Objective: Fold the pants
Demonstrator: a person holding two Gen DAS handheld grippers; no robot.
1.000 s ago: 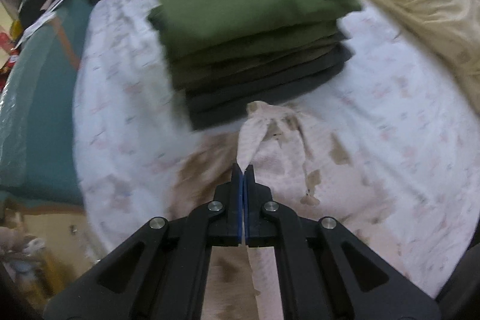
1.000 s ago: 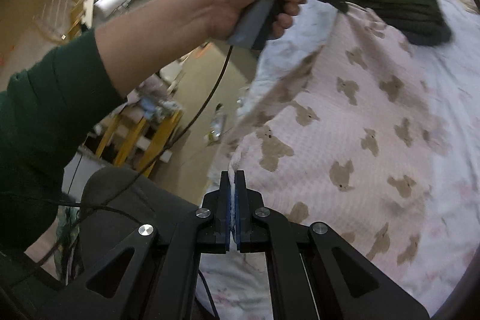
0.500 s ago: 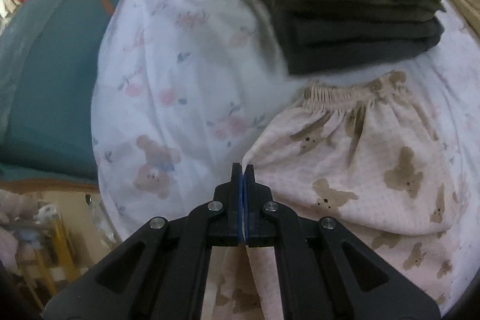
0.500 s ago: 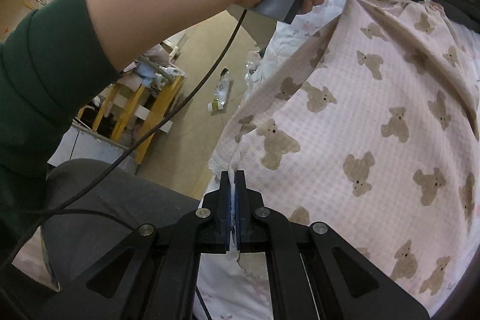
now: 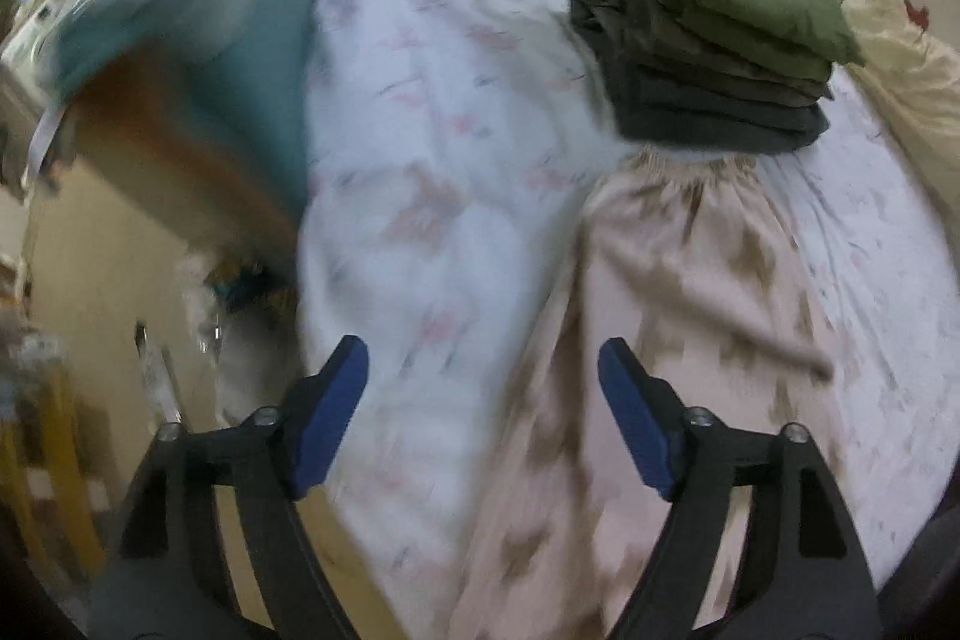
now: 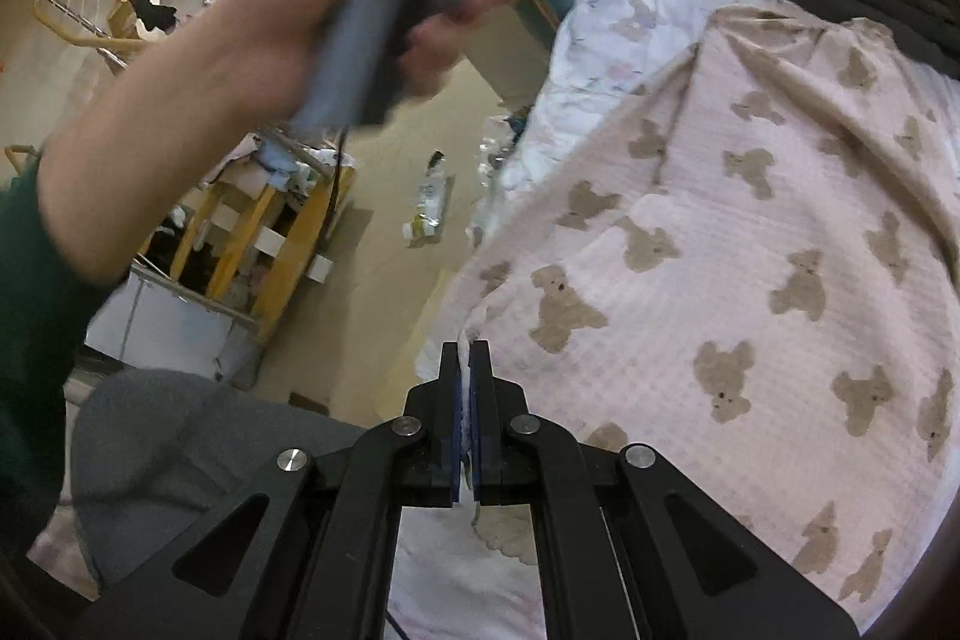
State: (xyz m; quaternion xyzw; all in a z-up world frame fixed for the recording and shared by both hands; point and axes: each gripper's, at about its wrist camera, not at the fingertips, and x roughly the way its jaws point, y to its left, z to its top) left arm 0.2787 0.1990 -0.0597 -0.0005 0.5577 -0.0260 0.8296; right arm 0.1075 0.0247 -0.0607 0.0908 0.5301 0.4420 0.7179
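Two grippers: one clamped on cloth, one spread with nothing in it.
Right gripper [image 6: 470, 358]: fingers pressed together on a pinch of the pants' near edge, at the bed's near edge.
Left gripper [image 5: 483, 370]: fingers wide apart, gripping nothing, hovering above the sheet [image 5: 432, 172] just left of the pants; motion blur hides finer detail.
Pants [image 6: 750, 280]: pink, bear-printed, spread flat on the bed; long axis runs from the near edge away toward the far side.
Waistband [image 5: 690, 172]: far end, touching the foot of the stack of folded clothes [image 5: 708, 40].
Key relation: pants lie ahead and right of the left gripper; the free long edge is likely its nearest hold.
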